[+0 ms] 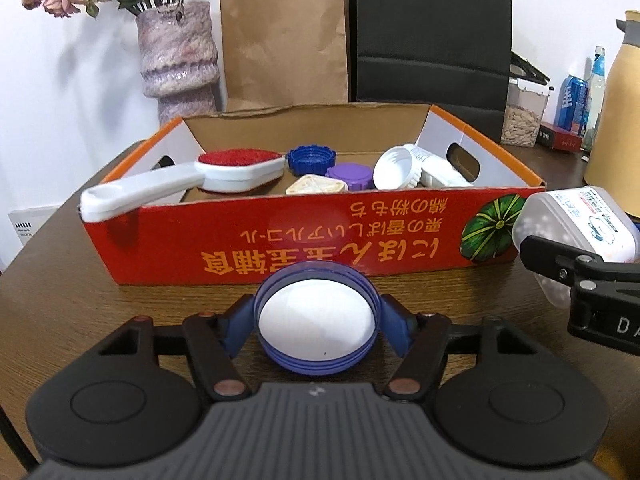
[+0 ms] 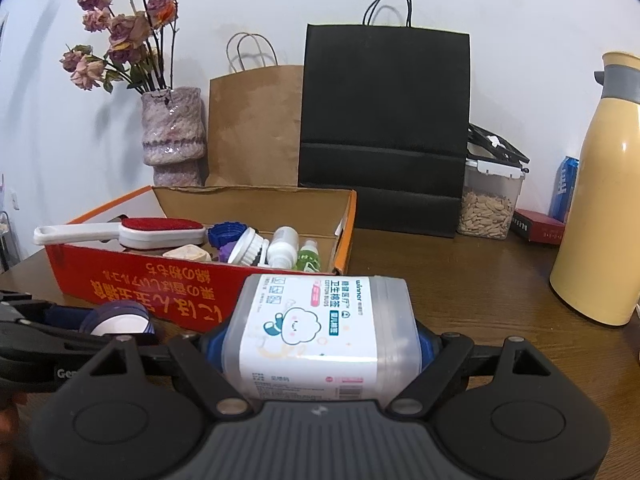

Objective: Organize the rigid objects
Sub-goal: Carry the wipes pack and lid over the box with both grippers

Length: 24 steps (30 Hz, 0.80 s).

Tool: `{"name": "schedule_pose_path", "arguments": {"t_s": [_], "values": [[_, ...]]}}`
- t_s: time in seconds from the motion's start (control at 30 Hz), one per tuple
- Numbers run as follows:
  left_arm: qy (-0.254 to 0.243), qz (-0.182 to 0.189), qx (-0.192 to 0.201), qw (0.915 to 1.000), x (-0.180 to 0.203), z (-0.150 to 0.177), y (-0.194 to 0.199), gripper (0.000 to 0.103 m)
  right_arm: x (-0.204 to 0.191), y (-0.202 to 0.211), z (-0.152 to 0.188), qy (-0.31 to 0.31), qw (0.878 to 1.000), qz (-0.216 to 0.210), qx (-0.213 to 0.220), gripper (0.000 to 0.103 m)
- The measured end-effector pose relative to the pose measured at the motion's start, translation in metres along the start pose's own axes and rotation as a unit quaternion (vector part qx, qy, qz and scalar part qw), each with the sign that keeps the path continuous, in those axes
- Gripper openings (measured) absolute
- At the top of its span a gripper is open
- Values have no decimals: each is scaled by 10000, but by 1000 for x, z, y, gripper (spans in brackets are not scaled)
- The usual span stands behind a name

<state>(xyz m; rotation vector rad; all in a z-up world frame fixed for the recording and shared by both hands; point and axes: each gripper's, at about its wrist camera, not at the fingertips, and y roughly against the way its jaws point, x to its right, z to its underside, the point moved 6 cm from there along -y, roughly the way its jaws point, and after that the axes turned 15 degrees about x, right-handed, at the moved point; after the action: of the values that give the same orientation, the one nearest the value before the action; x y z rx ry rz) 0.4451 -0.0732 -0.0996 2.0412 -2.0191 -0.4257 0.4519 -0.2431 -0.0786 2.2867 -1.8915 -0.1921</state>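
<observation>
We work at a brown counter (image 1: pixel 60 280), where the red box (image 1: pixel 304 236) lies just beyond both grippers. To do this step well, we should lift each load clear of the near red wall before moving it in, then set it down in the bare cardboard at the far side, so nothing lands on the pieces already there. In the box we see a lint brush (image 1: pixel 236 168) at the left with its handle over the rim, a dark blue cap (image 1: pixel 311 159), a purple cap (image 1: pixel 349 174), a cream lid (image 1: pixel 316 186), white jars (image 1: pixel 416 168) and a green bottle (image 2: pixel 309 255) at the right. Our right gripper (image 2: pixel 320 344) is clamped on the cotton-bud tub (image 2: pixel 320 328), held near the box's right end. Our left gripper (image 1: pixel 316 322) has its pads pressed on the blue lid (image 1: pixel 316 320), white liner up, just before the near wall.
</observation>
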Motion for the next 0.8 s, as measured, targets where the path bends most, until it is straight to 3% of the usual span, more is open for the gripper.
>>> {"name": "schedule_pose_path", "arguments": {"t_s": [0.8], "values": [[291,-15,939,9952,-23,-50,54,68,-21,28,-40,36,9965,-61,830,82]]}}
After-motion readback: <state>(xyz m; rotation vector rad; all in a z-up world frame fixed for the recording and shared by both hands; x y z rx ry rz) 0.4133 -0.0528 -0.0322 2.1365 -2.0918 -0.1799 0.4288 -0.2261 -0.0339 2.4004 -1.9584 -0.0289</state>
